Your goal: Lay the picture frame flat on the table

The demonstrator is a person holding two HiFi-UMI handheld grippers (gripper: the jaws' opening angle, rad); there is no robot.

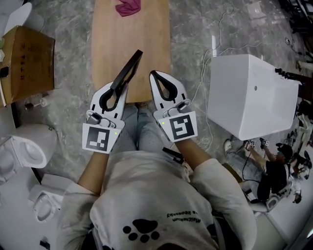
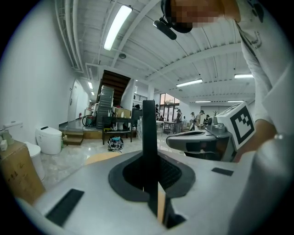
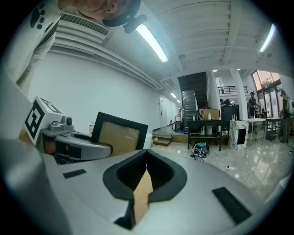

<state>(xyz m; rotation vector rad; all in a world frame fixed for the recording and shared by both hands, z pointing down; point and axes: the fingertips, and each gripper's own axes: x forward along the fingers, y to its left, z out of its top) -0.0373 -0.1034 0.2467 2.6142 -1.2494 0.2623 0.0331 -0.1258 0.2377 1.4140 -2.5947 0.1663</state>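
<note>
Frame [image 1: 133,63] in left tool [image 1: 122,85], right tool [image 1: 153,74] shut (shirt lettering [image 1: 183,217] unreadable)

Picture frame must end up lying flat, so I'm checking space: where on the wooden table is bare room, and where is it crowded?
The table is bare from its near edge, where the left gripper holds the picture frame on edge beside the right gripper, up to the pink cloth at the far end. Only that far end is taken.

- Crumpled magenta cloth [image 1: 128,7], far, centre.
- Brown cardboard box [image 1: 27,61], far left.
- Large white round-cornered box [image 1: 249,95], right.
- White ceramic toilet [image 1: 32,144], near left.
</note>
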